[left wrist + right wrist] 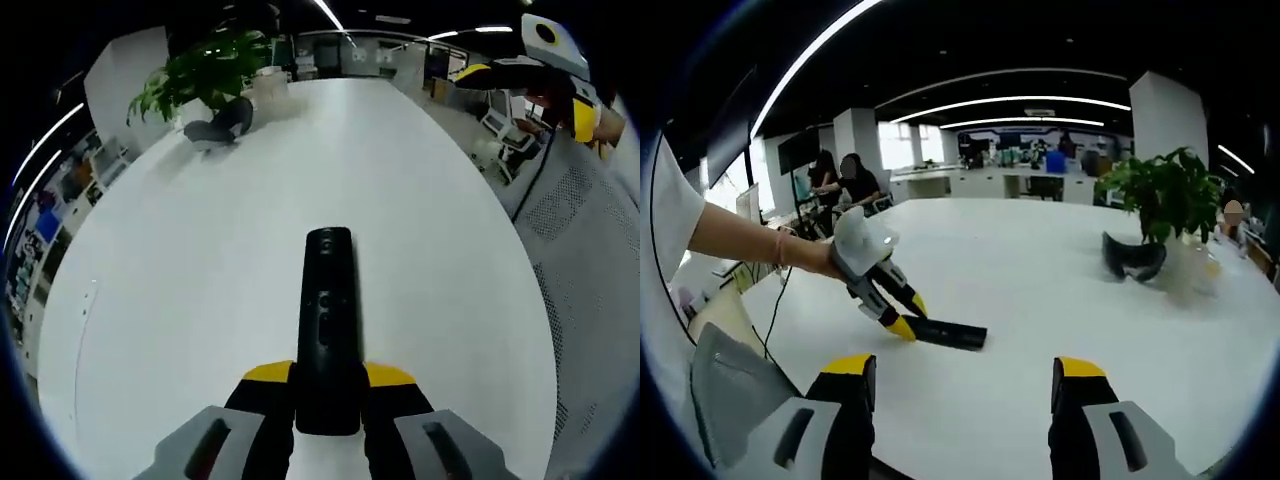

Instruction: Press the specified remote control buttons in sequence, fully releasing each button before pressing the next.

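A long black remote control [329, 320] lies flat on the white table [200, 260], its near end clamped between the yellow-tipped jaws of my left gripper [329, 378]. Small round buttons show along its top face. In the right gripper view the same remote [950, 333] lies left of centre, with the left gripper [902, 322] shut on its left end and a person's hand behind it. My right gripper [965, 372] hovers open above the table's near side, well short of the remote, nothing between its jaws. It also appears far off as the right gripper [575, 95] in the left gripper view.
A potted green plant [1160, 200] and a dark headset-like object [1134, 257] stand at the table's far end. Seated people and desks [840, 180] lie beyond the table. A grey perforated chair back [590, 250] is beside the table edge.
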A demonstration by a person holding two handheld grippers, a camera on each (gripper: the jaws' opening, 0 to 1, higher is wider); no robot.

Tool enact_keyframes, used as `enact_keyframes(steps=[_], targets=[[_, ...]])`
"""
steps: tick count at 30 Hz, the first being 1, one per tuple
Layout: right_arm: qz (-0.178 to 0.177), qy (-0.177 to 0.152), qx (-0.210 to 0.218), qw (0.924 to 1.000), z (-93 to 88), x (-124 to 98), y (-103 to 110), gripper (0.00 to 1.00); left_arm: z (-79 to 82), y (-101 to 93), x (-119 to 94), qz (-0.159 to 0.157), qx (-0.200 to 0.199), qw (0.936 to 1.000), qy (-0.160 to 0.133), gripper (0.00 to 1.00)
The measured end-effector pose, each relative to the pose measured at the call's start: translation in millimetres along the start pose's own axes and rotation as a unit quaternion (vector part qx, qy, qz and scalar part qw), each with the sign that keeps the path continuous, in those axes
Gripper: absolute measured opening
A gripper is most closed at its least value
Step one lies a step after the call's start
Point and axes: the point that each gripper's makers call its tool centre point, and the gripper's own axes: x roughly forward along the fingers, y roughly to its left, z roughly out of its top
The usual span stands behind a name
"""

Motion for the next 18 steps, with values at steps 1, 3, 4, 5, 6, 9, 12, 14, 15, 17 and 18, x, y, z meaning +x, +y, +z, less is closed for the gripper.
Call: enact_keyframes(steps=[1,3,4,5,6,9,12,14,15,17,18], targets=[[0.002,0.0,-0.001,1.0,-0.2,0.8,0.9,0.7,-0.9,-4.1,-0.9,-0.001,0.002,1.0,0.002,0.24],[0.006,0.002,-0.002,1.0,-1.1,2.6,2.7,0.7,-1.3,-11.6,-2.2,-0.003,0.005,1.0,0.002,0.24],[0.007,0.003,-0.003,1.0,-1.4,3.4,3.6,0.7,-1.7,-14.2,-2.3,-0.003,0.005,1.0,0.002,0.24],[0.009,0.004,-0.005,0.9999,-1.6,4.2,4.7,0.7,-2.2,-17.6,-2.8,-0.004,0.006,1.0,0.001,0.24],[0.011,0.004,-0.006,0.9999,-1.5,4.8,5.4,0.7,-2.3,-20.0,-3.0,-0.004,0.005,1.0,0.001,0.24],[0.017,0.003,-0.009,0.9998,0.0,6.4,8.3,0.69,-3.1,-27.1,-3.8,-0.003,0.004,1.0,0.001,0.24],[0.022,0.004,-0.011,0.9997,0.2,8.3,10.4,0.69,-3.8,-33.6,-4.5,-0.002,0.004,1.0,0.001,0.24],[0.025,0.005,-0.013,0.9996,0.0,9.5,11.4,0.68,-4.3,-38.5,-4.8,-0.002,0.004,1.0,0.001,0.24],[0.028,0.004,-0.013,0.9995,0.3,9.9,12.5,0.68,-4.7,-41.4,-5.2,-0.003,0.005,1.0,0.0,0.24],[0.032,0.006,-0.015,0.9994,-0.3,10.6,13.9,0.67,-5.2,-45.0,-6.3,-0.003,0.005,1.0,-0.001,0.24],[0.035,0.007,-0.016,0.9992,-1.0,11.2,15.0,0.67,-5.6,-47.6,-6.9,-0.004,0.005,1.0,-0.001,0.24]])
